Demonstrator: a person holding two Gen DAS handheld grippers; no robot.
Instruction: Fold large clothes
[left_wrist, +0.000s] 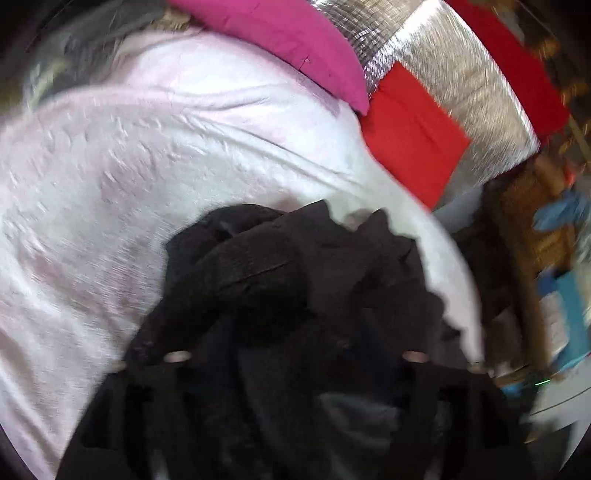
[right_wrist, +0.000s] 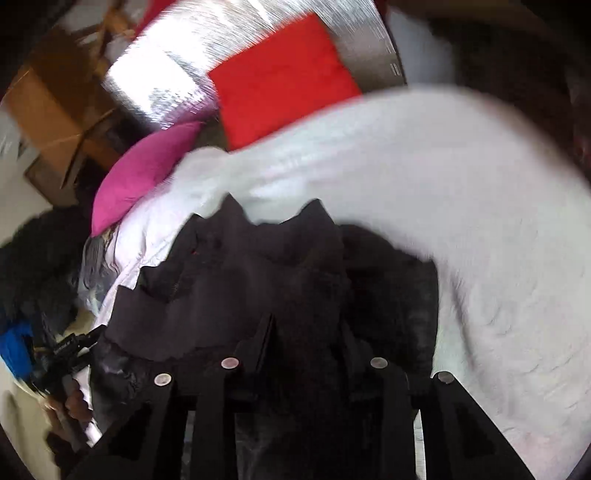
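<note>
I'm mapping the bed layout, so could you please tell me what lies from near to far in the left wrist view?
Near to far: black garment bunched just ahead of the camera → pale pink bedcover → magenta pillow.

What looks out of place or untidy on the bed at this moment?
The black garment lies bunched in a crumpled heap on the pale bedspread, not spread flat for folding. A magenta pillow and red cushion sit askew beyond it. Nothing appears spilled or damaged, though blur hides detail.
</note>
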